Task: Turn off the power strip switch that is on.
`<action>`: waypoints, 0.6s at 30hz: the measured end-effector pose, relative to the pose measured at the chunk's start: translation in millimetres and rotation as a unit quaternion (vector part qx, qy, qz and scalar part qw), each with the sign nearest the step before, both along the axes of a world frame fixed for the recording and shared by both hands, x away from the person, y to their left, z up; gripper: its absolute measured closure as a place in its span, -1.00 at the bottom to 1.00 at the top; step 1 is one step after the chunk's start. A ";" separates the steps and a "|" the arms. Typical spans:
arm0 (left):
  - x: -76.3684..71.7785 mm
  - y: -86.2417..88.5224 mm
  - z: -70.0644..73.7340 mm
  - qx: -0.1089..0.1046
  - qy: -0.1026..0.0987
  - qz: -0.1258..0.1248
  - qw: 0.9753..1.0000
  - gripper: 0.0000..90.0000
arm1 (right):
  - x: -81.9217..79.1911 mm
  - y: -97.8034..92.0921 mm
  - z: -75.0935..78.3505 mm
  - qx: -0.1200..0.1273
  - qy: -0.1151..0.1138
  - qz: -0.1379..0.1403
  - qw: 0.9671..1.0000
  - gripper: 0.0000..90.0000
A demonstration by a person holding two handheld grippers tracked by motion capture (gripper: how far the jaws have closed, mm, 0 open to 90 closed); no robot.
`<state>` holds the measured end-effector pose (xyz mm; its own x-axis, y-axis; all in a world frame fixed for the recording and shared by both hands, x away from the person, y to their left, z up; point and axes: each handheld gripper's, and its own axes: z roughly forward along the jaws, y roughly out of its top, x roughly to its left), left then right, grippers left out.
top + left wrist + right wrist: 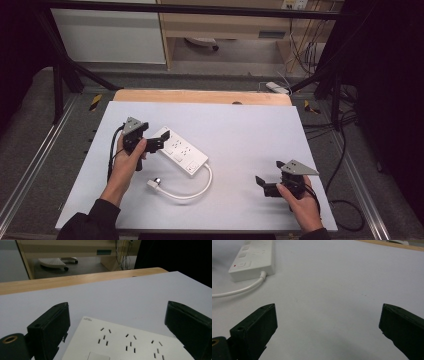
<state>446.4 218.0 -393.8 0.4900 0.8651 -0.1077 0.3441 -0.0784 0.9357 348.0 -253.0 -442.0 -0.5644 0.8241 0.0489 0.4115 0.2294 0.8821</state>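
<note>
A white power strip (180,148) is seen lying flat on the pale grey table top (240,130), set diagonally, a little left of the top's middle. Its cord (192,192) is seen leaving the near end, looping back toward the person and ending in a white plug (153,184) that rests on the top, just beside the strip's near side.

The left gripper (159,142) is held at the far-left end of the power strip. In the left gripper view the strip's socket face (125,342) is seen lying between the two black jaws, which are spread wide apart, one on either side of the strip; whether either jaw touches the casing cannot be told.

The right gripper (265,184) is held well apart from the power strip, toward the top's near right corner. Its jaws are spread wide over bare table, nothing between them. In the right gripper view the strip's switch end (253,262) is seen well beyond the jaws.
</note>
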 end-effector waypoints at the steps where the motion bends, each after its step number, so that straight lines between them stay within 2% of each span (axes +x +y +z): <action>1: -0.9 0.2 1.8 0.000 -0.003 0.002 1.000 -0.87 | 0.0 -0.2 0.0 -0.002 0.000 0.001 1.000 -0.95; 6: -6.5 4.3 11.0 0.001 -0.007 0.013 1.000 -0.87 | 1.3 -0.6 -1.0 -0.002 0.000 0.000 1.000 -0.95; 9: -10.8 6.4 15.0 0.002 0.004 0.013 1.000 -0.88 | 1.4 -0.2 -1.1 -0.002 0.002 0.001 1.000 -0.95; 12: -15.5 8.6 18.4 0.001 0.005 0.014 1.000 -0.88 | 1.3 0.1 -1.3 -0.003 0.003 0.002 1.000 -0.95; 18: -26.2 16.2 26.5 -0.007 -0.002 0.008 1.000 -0.88 | 1.6 -0.6 -1.6 -0.004 0.003 -0.001 1.000 -0.95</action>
